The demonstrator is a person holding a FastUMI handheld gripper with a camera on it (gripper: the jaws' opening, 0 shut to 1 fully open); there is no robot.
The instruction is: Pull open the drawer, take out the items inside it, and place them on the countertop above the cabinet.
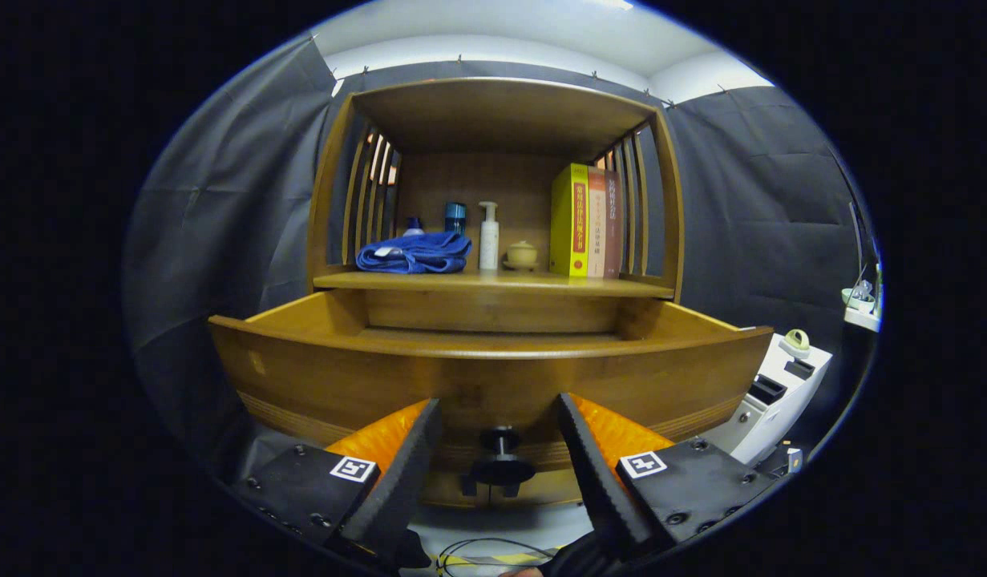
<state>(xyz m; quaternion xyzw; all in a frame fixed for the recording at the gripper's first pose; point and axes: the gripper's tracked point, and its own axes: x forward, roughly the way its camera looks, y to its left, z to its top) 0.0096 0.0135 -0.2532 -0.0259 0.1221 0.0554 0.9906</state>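
Tongs spread wide, gripping nothing, just before the pulled-out drawer; dark knob between the fingers, untouched. Above the drawer: surface carrying blue towel, books.

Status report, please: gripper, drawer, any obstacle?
Gripper open, knob between its fingers, not gripped. Drawer pulled open, contents hidden. Countertop crowded: towel, bottle, books.
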